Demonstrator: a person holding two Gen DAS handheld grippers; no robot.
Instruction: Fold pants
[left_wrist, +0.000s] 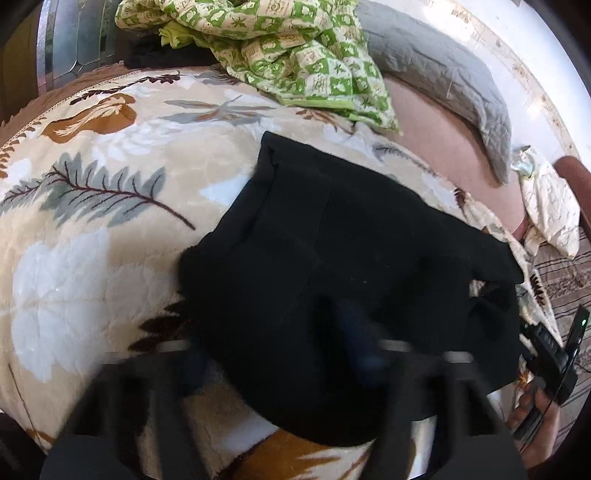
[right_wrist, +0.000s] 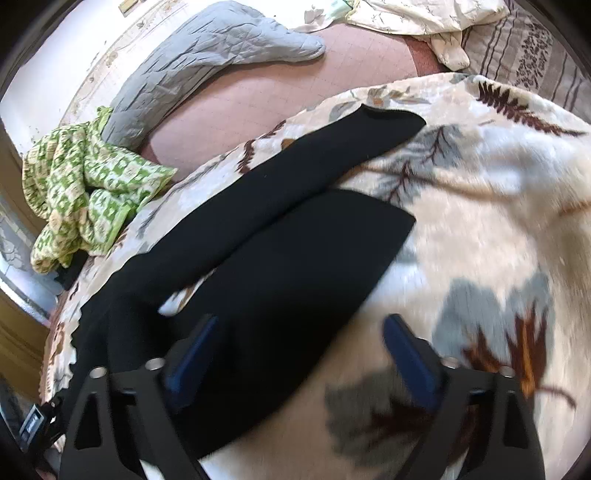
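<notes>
Black, matte and knit-looking, the pants (right_wrist: 280, 236) lie spread on the bed, on a plush cream blanket (right_wrist: 480, 206) printed with grey and brown leaves. From the right wrist view the two legs run away from the camera, parted in a narrow V with a sliver of blanket showing at the crotch; the far leg ends in an open cuff. From the left wrist view the waist end (left_wrist: 332, 240) lies broad and nearly flat, with a few soft ridges.

I judge the cloth light, limp and thick enough not to slip: it will drape and sag when lifted, so it wants a pinch on a doubled edge, at the waistband corner or a cuff hem, rather than mid-panel.

The right claw (right_wrist: 299, 354) is spread wide just above the near leg, its blue-padded fingers (right_wrist: 410, 350) gripping nothing. The left claw (left_wrist: 280, 354) is badly blurred over the waist; I cannot tell whether it is apart or closed on fabric.

Beyond the pants sit a crumpled green-and-cream patterned cloth (right_wrist: 85, 188), a grey quilted cover (right_wrist: 207, 55) and a pink sheet (right_wrist: 280, 88).

No brand, label or legible writing shows on the pants or elsewhere.
</notes>
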